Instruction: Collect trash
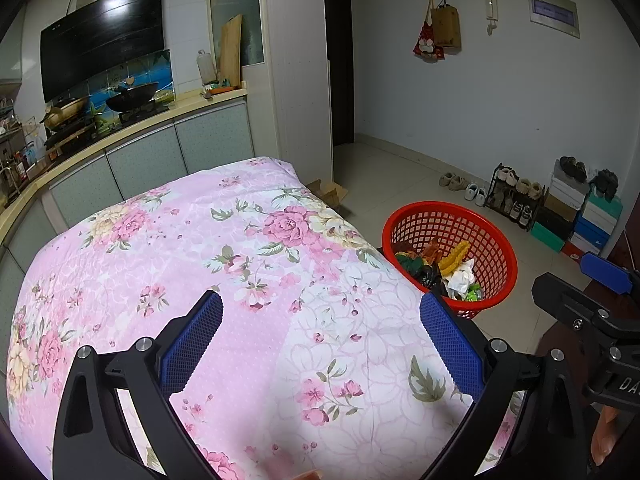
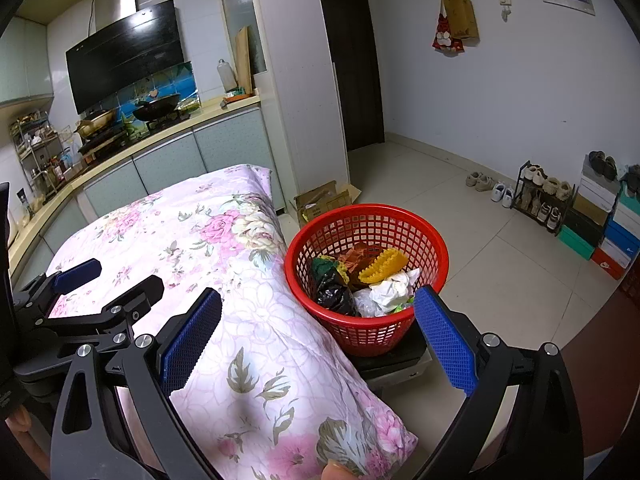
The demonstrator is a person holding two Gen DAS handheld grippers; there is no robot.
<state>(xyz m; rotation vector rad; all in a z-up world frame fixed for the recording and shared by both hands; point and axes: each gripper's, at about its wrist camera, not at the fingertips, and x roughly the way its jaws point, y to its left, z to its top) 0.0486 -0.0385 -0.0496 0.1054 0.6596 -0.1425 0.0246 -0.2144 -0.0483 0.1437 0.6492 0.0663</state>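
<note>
We take the red basket point(image 2: 366, 276) as our landmark and read from left to right. Far to its left, along the wall, runs the kitchen counter point(image 1: 120, 132) with a wok point(image 1: 130, 96) on the stove under a black range hood point(image 1: 102, 36). Nearer, the floral pink quilt point(image 1: 240, 280) covers the surface to the basket's left, its edge touching the basket's side. Our left gripper point(image 1: 320, 344) hovers over the quilt with its blue pads point(image 1: 192, 344) spread wide and nothing between them. Our right gripper point(image 2: 316, 344) hangs just before the basket, likewise spread and empty, its right pad point(image 2: 444, 344) overlapping the basket's near rim in view. The basket itself stands on a dark flat box point(image 2: 396, 356) and holds the trash: a black bag point(image 2: 334, 294), crumpled white paper point(image 2: 390, 290), a yellow piece point(image 2: 384, 266) and an orange-brown piece point(image 2: 354, 258). Well to the basket's right, a shoe rack point(image 2: 540, 198) and stacked shoeboxes point(image 2: 604, 220) line the wall.
</note>
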